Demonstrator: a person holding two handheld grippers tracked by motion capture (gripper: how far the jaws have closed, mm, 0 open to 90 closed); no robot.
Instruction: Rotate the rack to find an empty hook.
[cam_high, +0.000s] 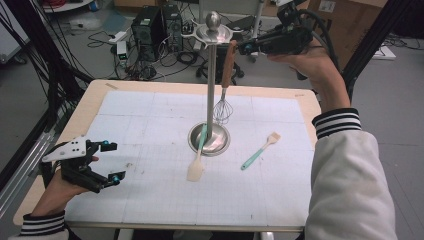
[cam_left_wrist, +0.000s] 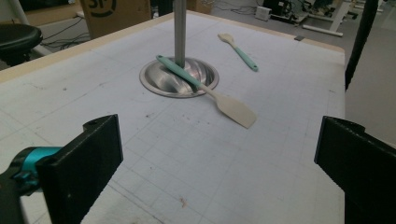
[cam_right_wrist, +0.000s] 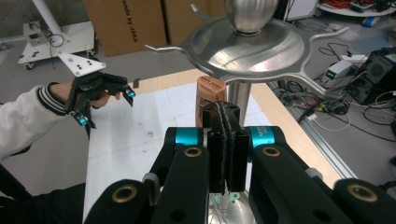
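In the high view, the right gripper (cam_high: 243, 47) is raised beside the top disc of the utensil stand (cam_high: 212, 85), jaws fully closed and pointing at the wooden handle of the whisk (cam_high: 226, 87). The whisk hangs beside the stand's pole, wire head low, just above the stand's round base. Whether the jaw tips touch the handle cannot be told here. The left gripper (cam_high: 111, 162) rests low at the near left of the table (cam_high: 95, 100), jaws spread wide and holding nothing. A spatula (cam_high: 198, 160) with a teal handle leans on the base rim, blade on the mat (cam_high: 150, 200); a pastry brush (cam_high: 260, 151) lies on the mat, to the right of the base and apart from it. In the left gripper view, the two black jaws stand far apart over bare mat, with the spatula and brush ahead. In the right gripper view, the padded jaws meet, with nothing visible between them; the top of the whisk's handle stands directly behind the tips, under the disc's hooks.
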